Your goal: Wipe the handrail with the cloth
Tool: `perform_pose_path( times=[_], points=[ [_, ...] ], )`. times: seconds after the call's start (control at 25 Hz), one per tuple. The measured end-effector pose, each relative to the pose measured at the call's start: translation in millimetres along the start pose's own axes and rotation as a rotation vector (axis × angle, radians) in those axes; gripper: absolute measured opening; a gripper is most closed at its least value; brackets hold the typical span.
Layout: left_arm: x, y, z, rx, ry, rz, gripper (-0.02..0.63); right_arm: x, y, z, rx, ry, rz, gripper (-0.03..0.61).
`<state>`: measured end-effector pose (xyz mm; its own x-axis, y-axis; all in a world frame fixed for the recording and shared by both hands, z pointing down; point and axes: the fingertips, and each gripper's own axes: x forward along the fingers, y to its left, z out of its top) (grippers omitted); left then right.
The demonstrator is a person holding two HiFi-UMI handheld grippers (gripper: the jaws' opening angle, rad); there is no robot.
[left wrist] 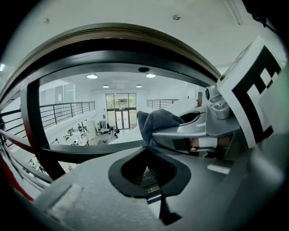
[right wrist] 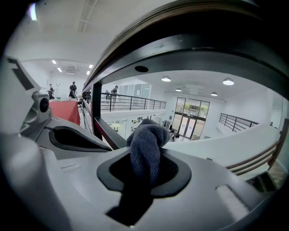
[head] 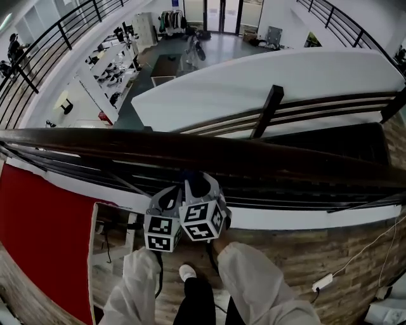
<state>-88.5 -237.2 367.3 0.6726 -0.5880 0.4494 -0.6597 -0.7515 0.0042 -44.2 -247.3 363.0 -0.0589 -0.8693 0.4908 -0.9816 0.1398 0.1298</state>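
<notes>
Gripping a bunched blue-grey cloth [right wrist: 146,149], the right gripper [right wrist: 145,173] has its jaws clenched on the fabric, which sticks up out of them in a thick fold. Both grippers sit just below the near side of the dark handrail [head: 254,159], side by side and almost touching, marker cubes facing the person. The left gripper [left wrist: 146,173] has its jaws closed together with nothing between them; the cloth shows just to its right.

The handrail runs left to right across a mezzanine edge, with thinner dark bars under it. Beyond lies an open hall with desks on the lower floor and glass doors [head: 222,13] at the far end. A red panel [head: 44,235] stands at near left, and the wooden floor [head: 304,254] spreads to the right. White sleeves [head: 254,282] reach forward from the near edge.
</notes>
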Motion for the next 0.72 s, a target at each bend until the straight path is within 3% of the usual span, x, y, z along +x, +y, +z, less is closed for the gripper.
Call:
perform_pose_path(
  times=[0.32,0.52,0.72],
  points=[
    [15.7,-45.0,9.2,-0.005,0.002,-0.04,0.002,-29.7,-47.8,-22.9,0.021,0.001,-0.059,0.097],
    [23.8,-83.6,20.7,-0.051,-0.01,-0.06,0.002,-54.3,-85.0,-37.5,0.059,-0.024,-0.108,0.097],
    [44.1,-128.9,29.4,-0.026,-0.033,-0.099,0.002,-77.5,-122.4,-59.9,0.086,-0.033,-0.157,0.097]
  ],
)
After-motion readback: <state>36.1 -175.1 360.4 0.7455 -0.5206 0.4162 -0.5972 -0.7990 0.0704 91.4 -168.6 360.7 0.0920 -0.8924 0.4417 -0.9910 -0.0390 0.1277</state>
